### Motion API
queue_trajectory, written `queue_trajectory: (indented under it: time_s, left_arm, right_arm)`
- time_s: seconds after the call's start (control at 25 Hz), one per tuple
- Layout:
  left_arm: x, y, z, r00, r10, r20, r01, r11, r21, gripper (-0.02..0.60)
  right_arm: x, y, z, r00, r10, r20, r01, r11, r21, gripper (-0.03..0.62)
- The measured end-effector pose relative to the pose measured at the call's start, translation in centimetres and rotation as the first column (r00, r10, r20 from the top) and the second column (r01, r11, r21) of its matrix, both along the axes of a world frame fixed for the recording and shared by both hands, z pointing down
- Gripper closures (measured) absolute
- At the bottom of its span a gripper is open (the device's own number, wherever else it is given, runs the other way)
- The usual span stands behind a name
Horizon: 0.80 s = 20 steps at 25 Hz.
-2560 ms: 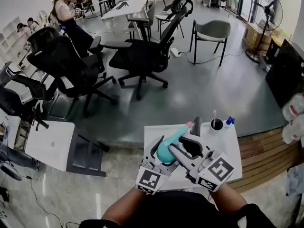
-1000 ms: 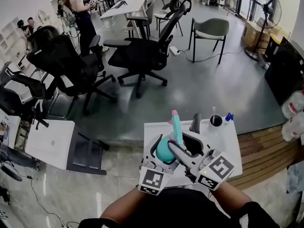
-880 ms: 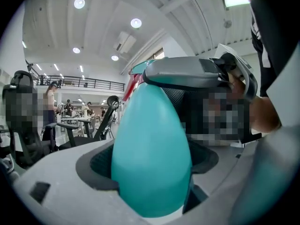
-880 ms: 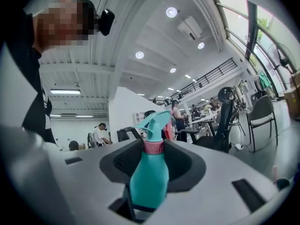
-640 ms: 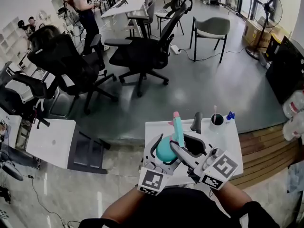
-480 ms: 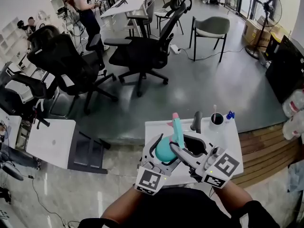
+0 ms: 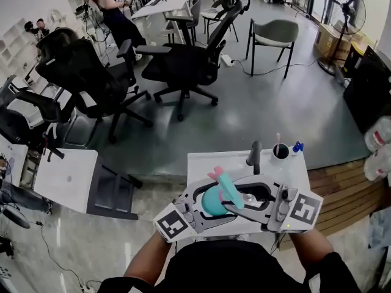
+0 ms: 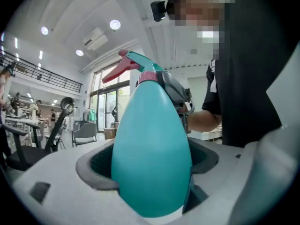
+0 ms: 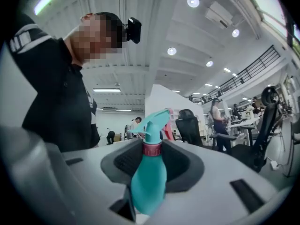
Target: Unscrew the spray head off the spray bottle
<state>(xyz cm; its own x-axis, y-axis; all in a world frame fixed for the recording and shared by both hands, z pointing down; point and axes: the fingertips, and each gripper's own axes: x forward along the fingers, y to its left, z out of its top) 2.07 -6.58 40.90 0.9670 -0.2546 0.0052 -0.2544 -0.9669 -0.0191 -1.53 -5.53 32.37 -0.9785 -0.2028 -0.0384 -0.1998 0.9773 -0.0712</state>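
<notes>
Head view: the left gripper (image 7: 204, 205) clamps the round teal body of the bottle (image 7: 212, 201); the right gripper (image 7: 235, 199) comes in from the right and closes on the spray head (image 7: 225, 187) at its collar; the bottle is held in the air over the near edge of the desk (image 7: 201, 161), nozzle and pink trigger (image 7: 214, 175) aimed far-left; a cup (image 7: 280, 154) stands at the desk's far right corner. Left gripper view: jaws set wide, pads pressed on both flanks of the fat body; long axis upright, head on top, trigger leaning to the picture's left. Right gripper view: jaws at a middling gap, just been closing, the pink collar (image 9: 152, 149) pinched between the pads; the bottle stands upright with the body hanging below.
</notes>
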Motion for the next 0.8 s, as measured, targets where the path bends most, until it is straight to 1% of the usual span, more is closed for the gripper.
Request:
queue_trajectory:
  time_s: [0.08,0.12,0.2,0.28,0.32,0.36,0.44,0.52,0.56,0.64,0.72,0.8]
  left_arm:
    - [0.2,0.4,0.2,0.999,0.049,0.004,-0.049,0.999,-0.017,0.153]
    - [0.2,0.3,0.4,0.999,0.049,0.010,-0.049,0.998,-0.028,0.153]
    - [0.1,-0.7,1.0,1.000,0.003,0.026,-0.002,0.999,-0.050,0.153]
    - [-0.3,-2.6,1.8,0.994,-0.100,0.046,0.103,0.992,-0.068,0.153]
    - [-0.6,-3.7,2.2,0.985,-0.163,0.055,0.167,0.983,-0.073,0.153]
    - [-1.1,-4.9,2.7,0.971,-0.229,0.063,0.233,0.970,-0.070,0.153]
    - [-2.2,-7.1,3.6,0.932,-0.353,0.081,0.356,0.934,-0.029,0.153]
    - [-3.0,-8.8,4.1,0.887,-0.453,0.095,0.454,0.891,0.016,0.153]
    - [-3.2,-9.4,3.9,0.868,-0.487,0.095,0.487,0.873,0.032,0.153]
    - [-3.3,-10.1,3.5,0.842,-0.531,0.093,0.528,0.847,0.061,0.153]
    - [-3.0,-10.3,3.2,0.826,-0.555,0.096,0.548,0.831,0.090,0.153]
    - [-2.6,-10.1,3.1,0.817,-0.567,0.101,0.558,0.823,0.107,0.153]
  right_arm:
    - [0.2,0.0,0.0,0.998,-0.058,0.003,0.058,0.998,0.013,0.457]
    - [0.4,-0.4,0.0,0.998,-0.067,0.013,0.066,0.997,0.025,0.456]
    - [0.7,-1.6,0.3,0.999,-0.030,0.042,0.030,0.999,0.018,0.454]
    - [1.0,-3.1,0.8,0.995,0.068,0.069,-0.068,0.998,-0.003,0.448]
    - [1.2,-3.8,1.2,0.989,0.128,0.079,-0.128,0.992,-0.012,0.368]
    - [1.4,-4.4,1.5,0.979,0.186,0.087,-0.184,0.983,-0.023,0.339]
    - [1.8,-5.5,1.8,0.954,0.279,0.111,-0.274,0.960,-0.056,0.339]
    - [1.9,-6.4,1.9,0.926,0.355,0.129,-0.346,0.934,-0.087,0.339]
    - [1.9,-6.8,2.0,0.913,0.388,0.129,-0.378,0.921,-0.093,0.339]
    - [1.6,-7.6,2.0,0.892,0.437,0.115,-0.428,0.899,-0.093,0.341]
    - [1.3,-8.1,2.0,0.879,0.466,0.099,-0.459,0.884,-0.085,0.344]
    - [1.2,-8.4,1.8,0.870,0.486,0.085,-0.481,0.873,-0.075,0.352]
